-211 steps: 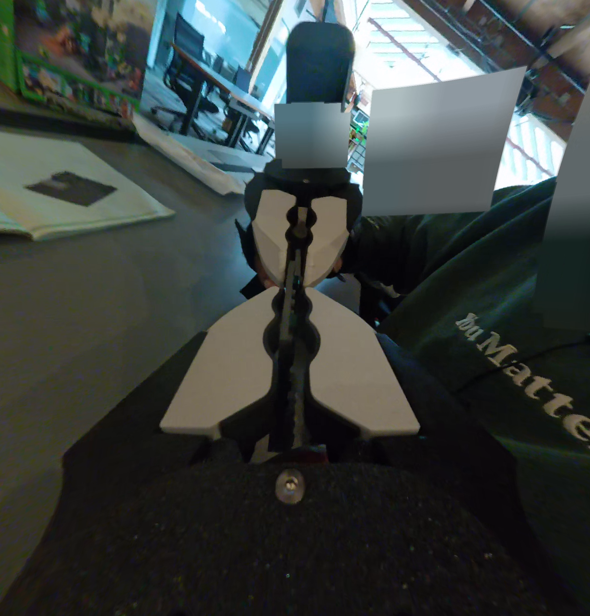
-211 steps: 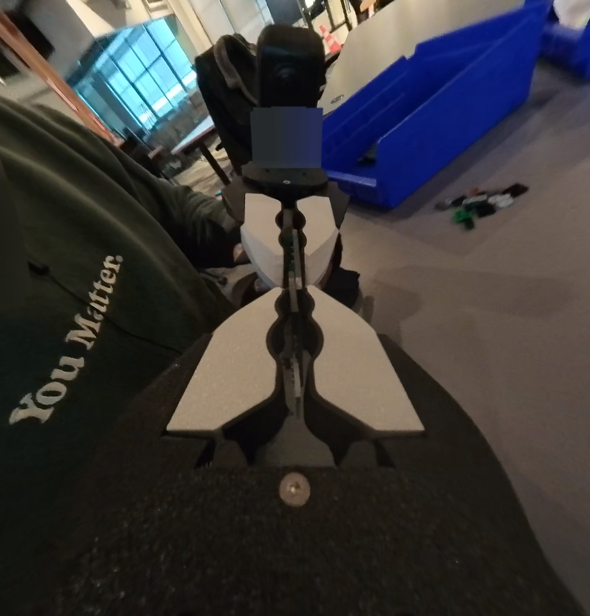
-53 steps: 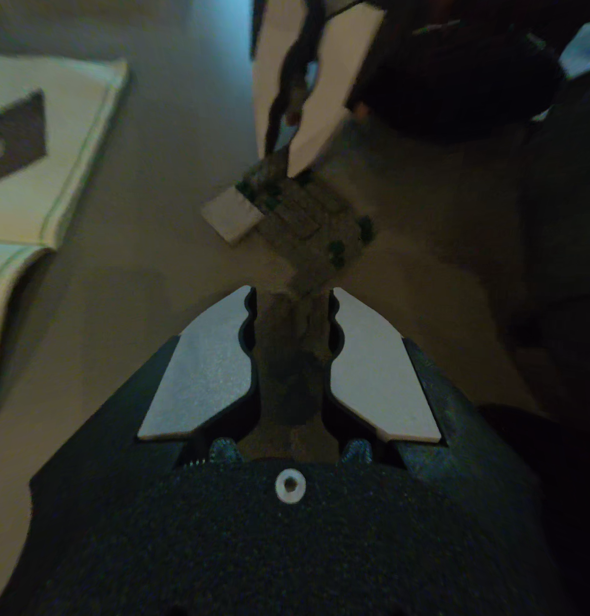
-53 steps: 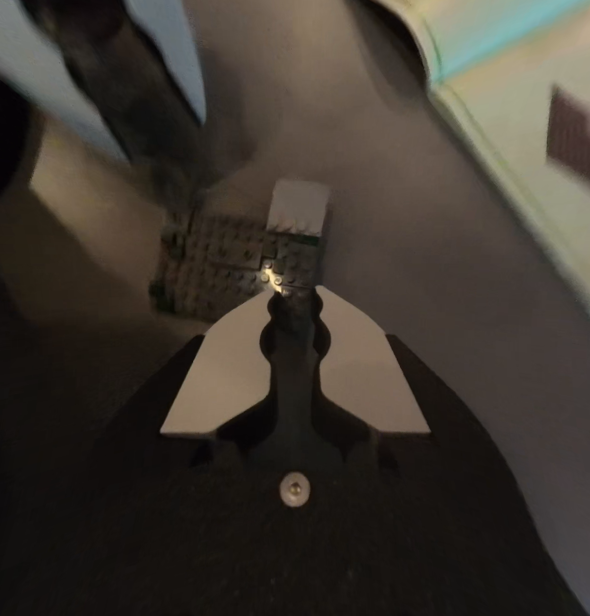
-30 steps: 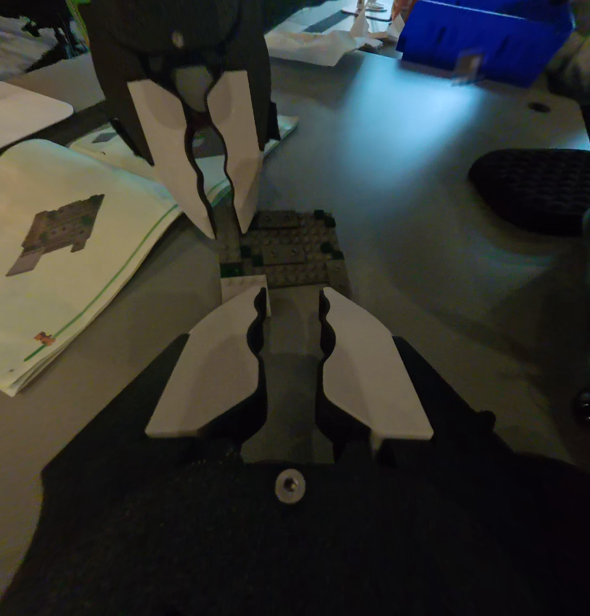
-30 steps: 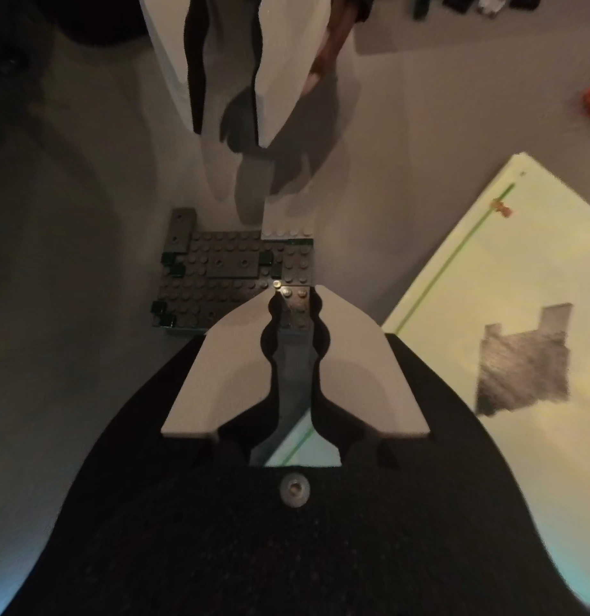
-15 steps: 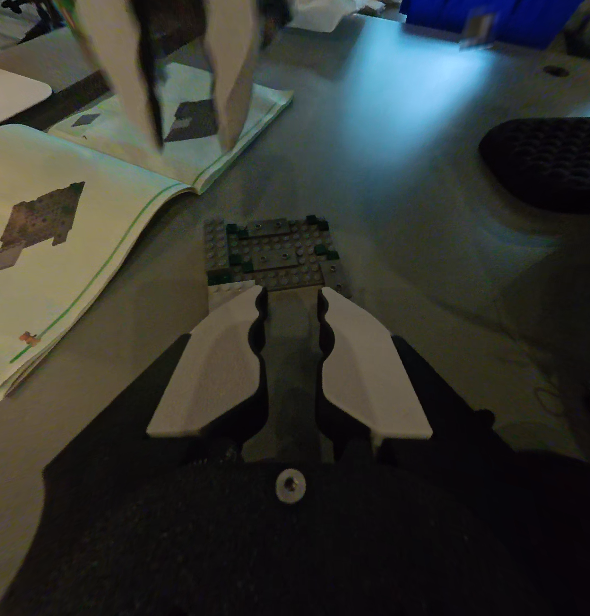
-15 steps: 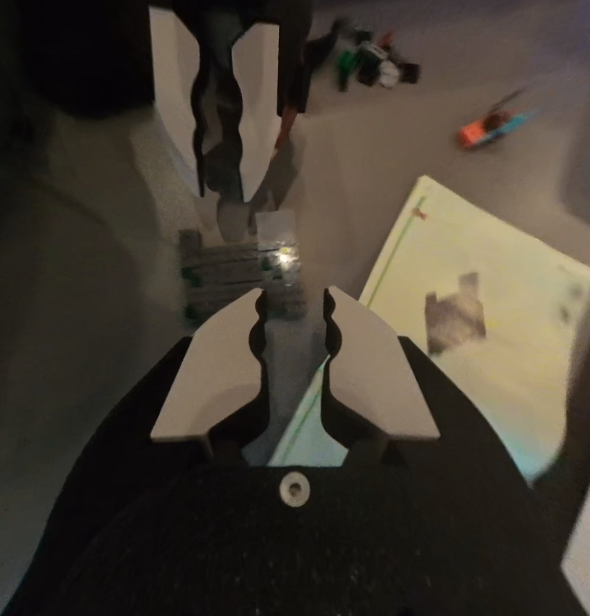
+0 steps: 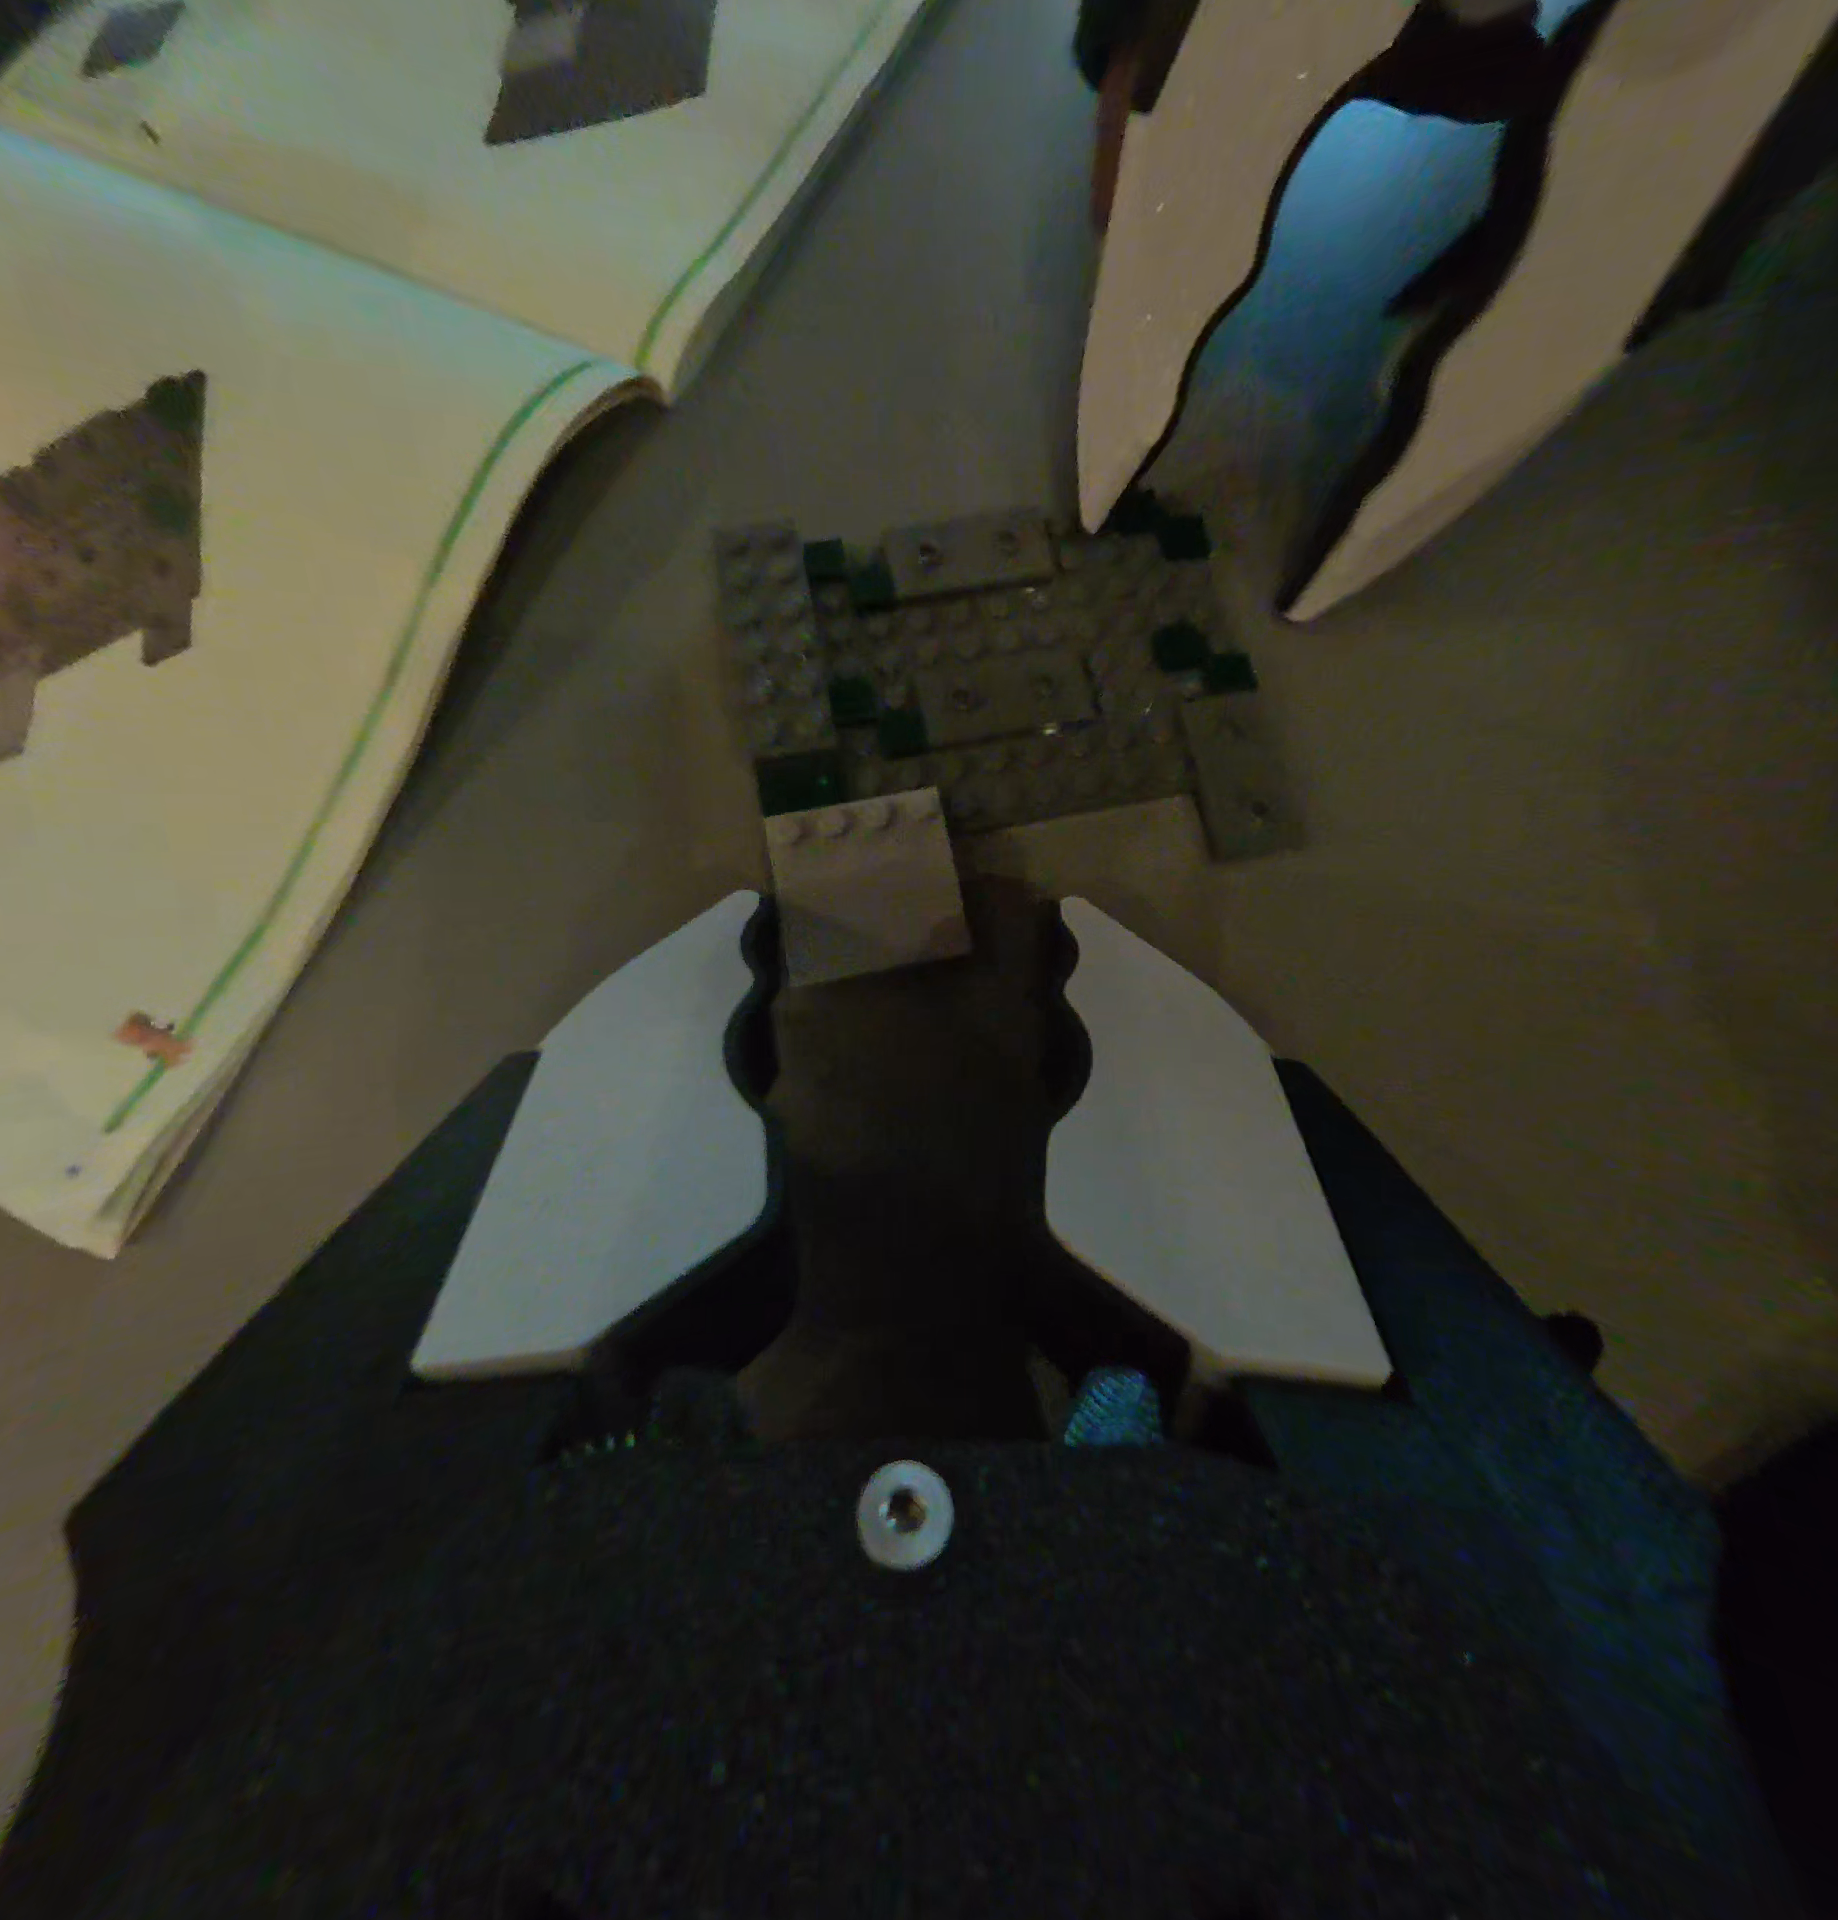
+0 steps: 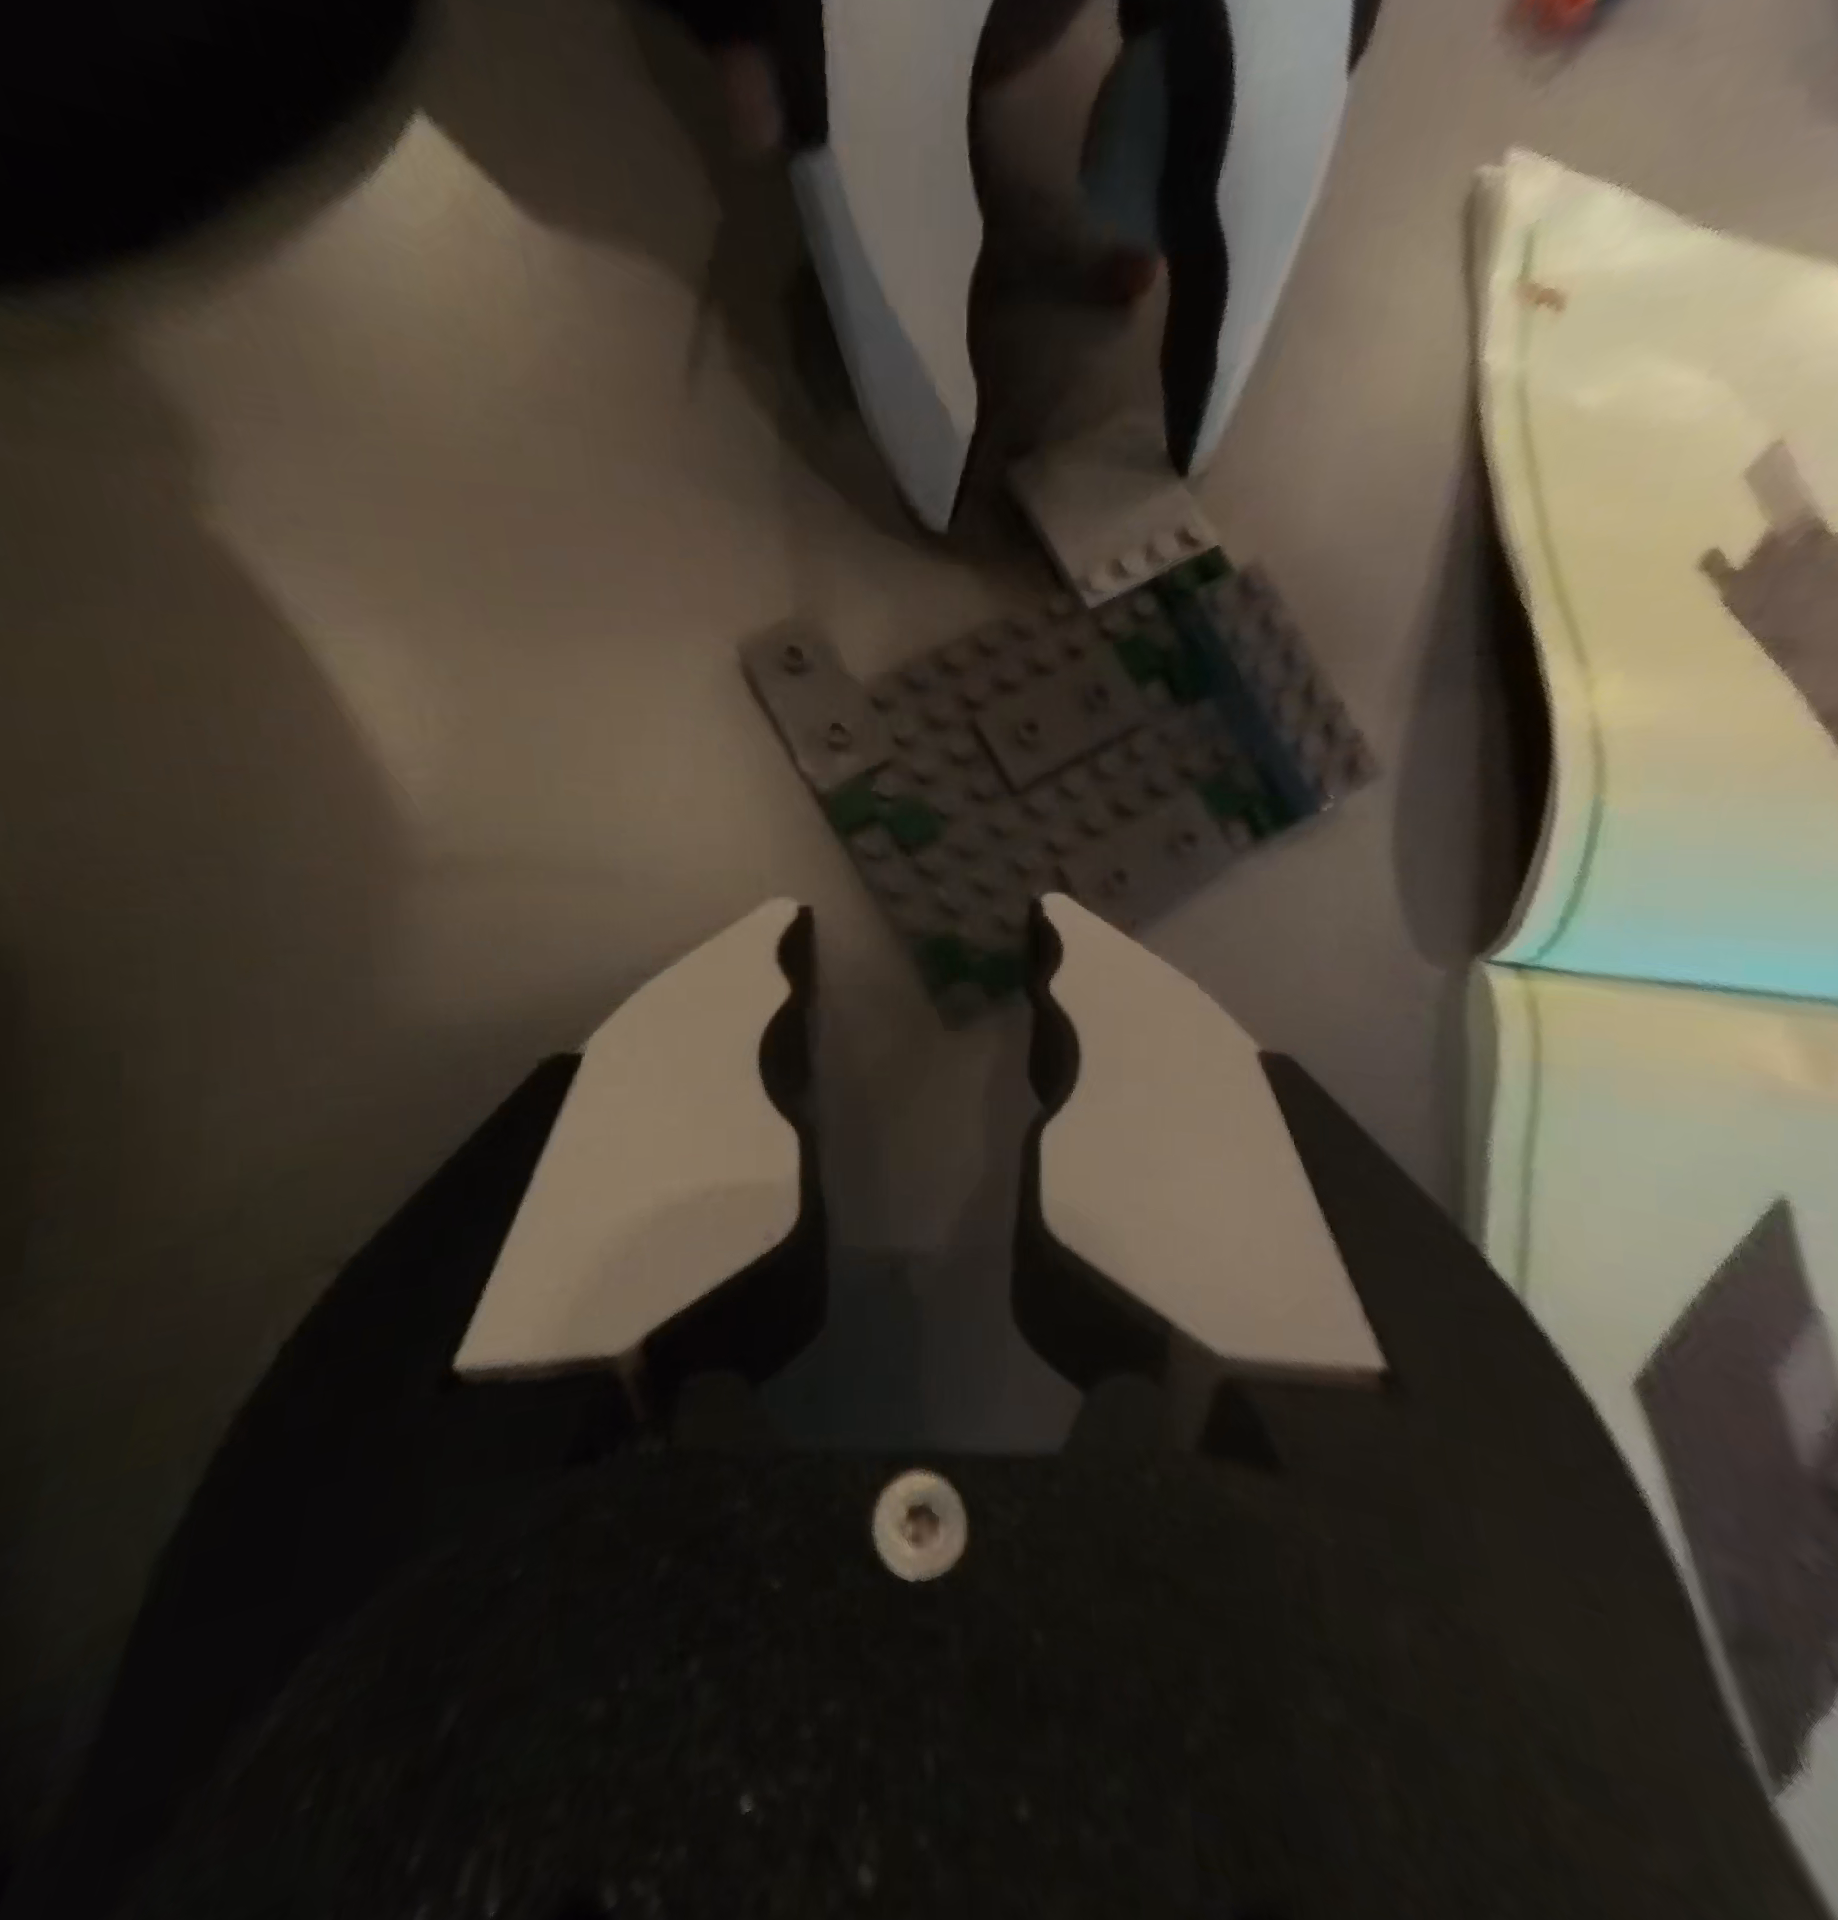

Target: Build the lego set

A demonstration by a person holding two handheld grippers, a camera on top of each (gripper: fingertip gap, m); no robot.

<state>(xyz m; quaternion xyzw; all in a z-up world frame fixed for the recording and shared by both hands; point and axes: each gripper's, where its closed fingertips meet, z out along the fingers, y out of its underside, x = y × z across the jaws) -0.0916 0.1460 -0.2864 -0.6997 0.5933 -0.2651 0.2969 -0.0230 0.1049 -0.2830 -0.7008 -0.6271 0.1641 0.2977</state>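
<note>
Dim lighting on my feeds, so bear with me. Biggest thing is the grey counter [image 9: 1517,935] everything sits on. Next up, the open instruction booklet [image 9: 271,520], spread out at about 10 o'clock in my left wrist view and along 3 o'clock in the right one.

The lego build [image 9: 988,675] is a flat grey studded plate with a few dark green bits on it, lying flat on the counter dead centre in the left view, around 12 o'clock just past my left tongs [image 9: 910,909]. Those are apart, nothing clamped. A light grey sloped piece [image 9: 868,883] sticks out of the near left corner of the build and sits right at the tips, close against the left finger; can't tell if it's actually touching.

My right tongs [image 10: 920,914] are apart too, empty, with a corner of the build showing in the gap between the tips. In the left view they come in at 1 o'clock, tips near the build's far right corner.
</note>
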